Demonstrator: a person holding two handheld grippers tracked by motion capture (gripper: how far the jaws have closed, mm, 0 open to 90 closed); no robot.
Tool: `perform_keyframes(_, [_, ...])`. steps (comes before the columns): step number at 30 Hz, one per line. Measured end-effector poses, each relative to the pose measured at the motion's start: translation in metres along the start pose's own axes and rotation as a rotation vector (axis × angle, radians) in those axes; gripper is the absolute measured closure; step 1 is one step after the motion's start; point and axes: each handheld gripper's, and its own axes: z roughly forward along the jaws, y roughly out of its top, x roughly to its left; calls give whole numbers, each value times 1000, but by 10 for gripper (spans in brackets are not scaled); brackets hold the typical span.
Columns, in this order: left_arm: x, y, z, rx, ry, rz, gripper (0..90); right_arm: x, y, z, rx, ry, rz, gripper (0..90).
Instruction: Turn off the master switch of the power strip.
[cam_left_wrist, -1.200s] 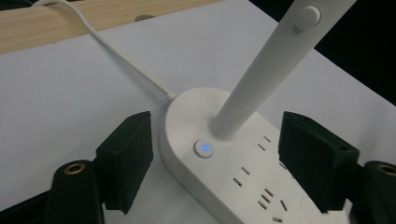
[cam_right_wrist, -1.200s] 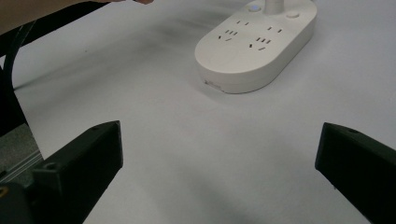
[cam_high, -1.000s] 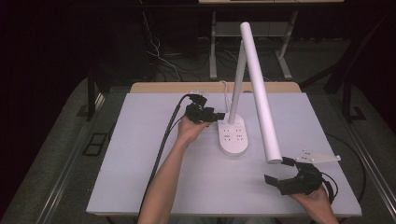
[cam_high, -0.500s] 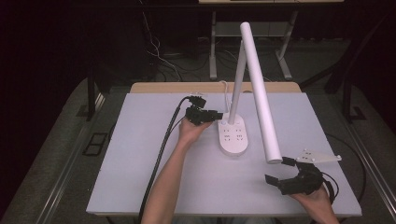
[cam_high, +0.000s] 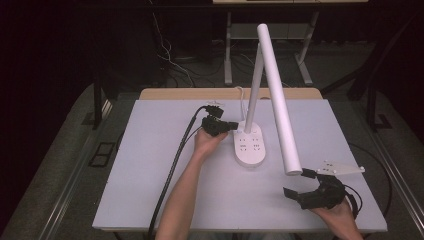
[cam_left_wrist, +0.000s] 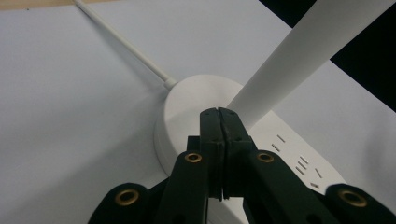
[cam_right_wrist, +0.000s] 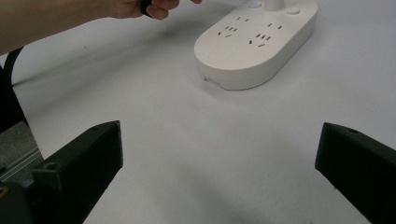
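White worktop (cam_high: 150, 165): your closed left claw (cam_high: 232, 125) has barely shifted by the lamp base (cam_high: 250, 147); right claw (cam_high: 302, 185) stays wide

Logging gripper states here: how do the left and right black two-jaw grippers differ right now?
The left gripper has its jaws pressed together, empty; the right gripper has its jaws wide apart. The left sits at the white oval lamp base by the stem; the right hovers apart, near the table's front edge. Both are hand-held.
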Motion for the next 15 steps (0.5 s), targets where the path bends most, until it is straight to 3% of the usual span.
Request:
perform_keyframes(10, [2, -4, 9, 21, -1, -3, 897, 1, 0, 1, 8, 7, -3, 1])
perform_keyframes(12, [0, -5, 12, -6, 0, -33, 897, 1, 0, 1, 8, 7, -8, 1])
perform_keyframes(15, [1, -5, 12, -11, -1, -34, 897, 1, 0, 2, 10, 7, -7, 1])
